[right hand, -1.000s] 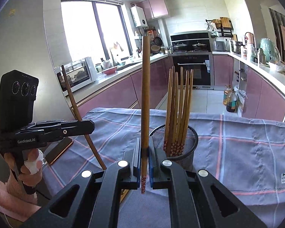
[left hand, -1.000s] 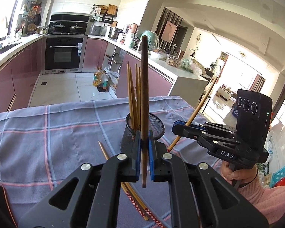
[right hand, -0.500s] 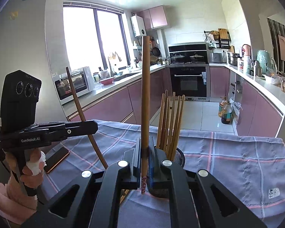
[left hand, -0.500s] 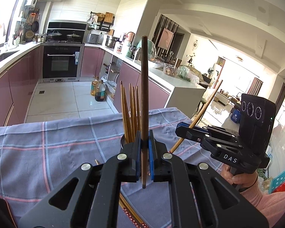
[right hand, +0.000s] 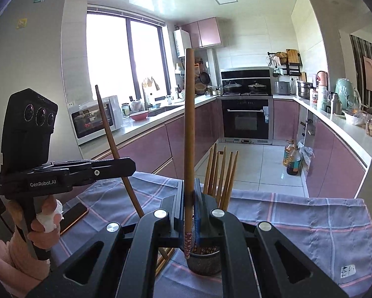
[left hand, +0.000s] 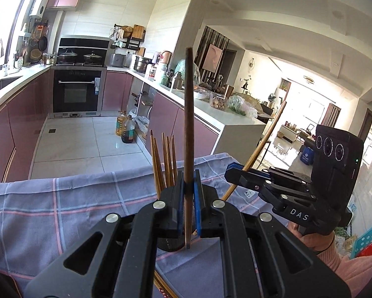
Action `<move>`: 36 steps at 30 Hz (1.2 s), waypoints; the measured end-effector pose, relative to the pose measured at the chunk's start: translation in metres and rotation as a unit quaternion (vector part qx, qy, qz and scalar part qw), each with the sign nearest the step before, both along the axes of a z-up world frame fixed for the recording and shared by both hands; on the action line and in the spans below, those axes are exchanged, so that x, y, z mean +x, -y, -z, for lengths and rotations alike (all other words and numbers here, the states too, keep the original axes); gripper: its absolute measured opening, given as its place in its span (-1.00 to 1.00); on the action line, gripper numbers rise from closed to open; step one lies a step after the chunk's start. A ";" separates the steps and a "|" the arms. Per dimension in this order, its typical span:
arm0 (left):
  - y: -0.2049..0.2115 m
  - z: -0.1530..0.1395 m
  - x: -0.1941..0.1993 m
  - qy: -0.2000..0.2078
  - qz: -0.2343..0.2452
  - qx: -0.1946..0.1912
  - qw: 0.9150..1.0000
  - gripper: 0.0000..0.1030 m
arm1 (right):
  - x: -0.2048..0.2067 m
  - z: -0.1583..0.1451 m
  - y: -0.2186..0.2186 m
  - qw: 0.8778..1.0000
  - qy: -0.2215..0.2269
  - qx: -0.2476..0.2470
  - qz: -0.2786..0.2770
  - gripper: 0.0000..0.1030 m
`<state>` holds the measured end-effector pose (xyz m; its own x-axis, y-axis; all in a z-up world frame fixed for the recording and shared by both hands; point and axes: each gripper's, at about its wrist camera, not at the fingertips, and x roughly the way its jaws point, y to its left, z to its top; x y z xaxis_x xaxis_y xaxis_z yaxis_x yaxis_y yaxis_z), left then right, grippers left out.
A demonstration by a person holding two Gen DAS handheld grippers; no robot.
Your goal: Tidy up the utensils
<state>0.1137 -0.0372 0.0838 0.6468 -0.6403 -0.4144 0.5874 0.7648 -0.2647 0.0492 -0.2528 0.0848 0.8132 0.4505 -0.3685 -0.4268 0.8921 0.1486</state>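
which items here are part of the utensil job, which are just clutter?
In play:
- dark chopstick clamped in the left gripper
- tan chopstick clamped in the right gripper
- mesh holder with chopsticks standing in it
- loose chopsticks on the cloth

Lying about:
- phone
- oil bottles on the floor
- microwave
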 end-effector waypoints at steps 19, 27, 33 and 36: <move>0.010 0.002 0.016 0.009 -0.020 0.011 1.000 -0.85 | 0.018 0.002 0.000 1.000 0.003 0.006 0.011 -0.89; 0.018 0.008 0.027 -0.004 -0.021 0.025 0.999 -0.85 | 0.027 0.010 0.000 1.000 -0.014 0.007 0.017 -0.89; 0.024 0.016 0.031 -0.019 -0.016 0.052 0.998 -0.85 | 0.033 0.018 0.000 0.999 -0.029 0.005 0.018 -0.89; 0.029 0.019 0.034 -0.026 -0.010 0.071 0.997 -0.85 | 0.035 0.022 -0.001 0.999 -0.038 0.005 0.018 -0.89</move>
<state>0.1473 -0.0666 0.0651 0.6340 -0.5599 -0.5334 0.5605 0.8079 -0.1819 0.0842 -0.2520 0.0627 0.7981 0.4261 -0.4261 -0.3822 0.9046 0.1886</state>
